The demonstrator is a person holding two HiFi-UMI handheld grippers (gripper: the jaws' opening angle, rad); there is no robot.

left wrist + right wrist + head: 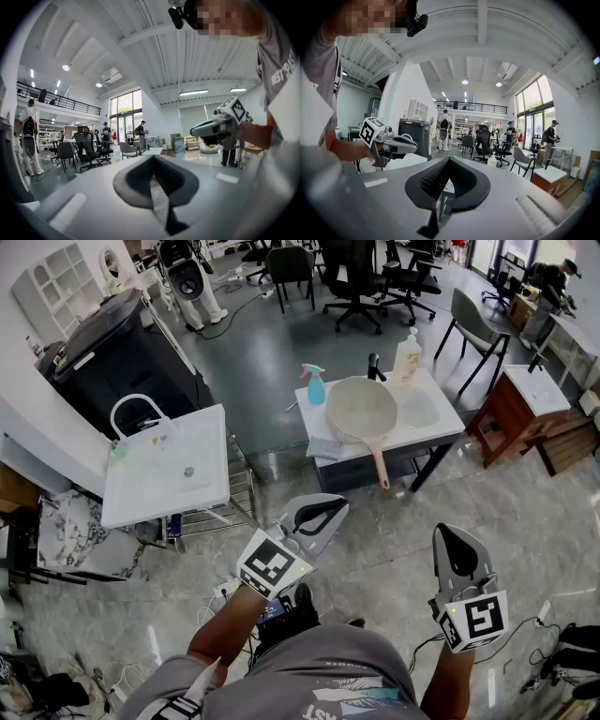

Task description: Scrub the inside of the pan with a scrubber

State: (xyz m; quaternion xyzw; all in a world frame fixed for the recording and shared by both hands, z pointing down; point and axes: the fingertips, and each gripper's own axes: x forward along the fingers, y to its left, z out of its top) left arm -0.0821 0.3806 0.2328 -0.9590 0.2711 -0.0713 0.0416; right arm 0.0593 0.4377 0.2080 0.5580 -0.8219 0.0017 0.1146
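Observation:
A beige pan [361,409] with a pink handle [380,467] lies on a white sink table [441,423] across the floor from me. A flat grey pad [325,448], possibly the scrubber, lies at that table's front left edge. Both grippers hang close to the person's body, well short of the table. My left gripper [333,506] [152,161] is shut with nothing in it. My right gripper [448,532] [449,161] also has its jaws together and empty. Each gripper shows in the other's view: the right gripper [211,127] and the left gripper [401,143].
A blue spray bottle [314,385] and a soap bottle [407,357] stand on the sink table behind the pan. A second white sink stand [164,474] is at the left, a black bin [117,352] behind it. A wooden table [511,399] and office chairs [356,273] lie further off.

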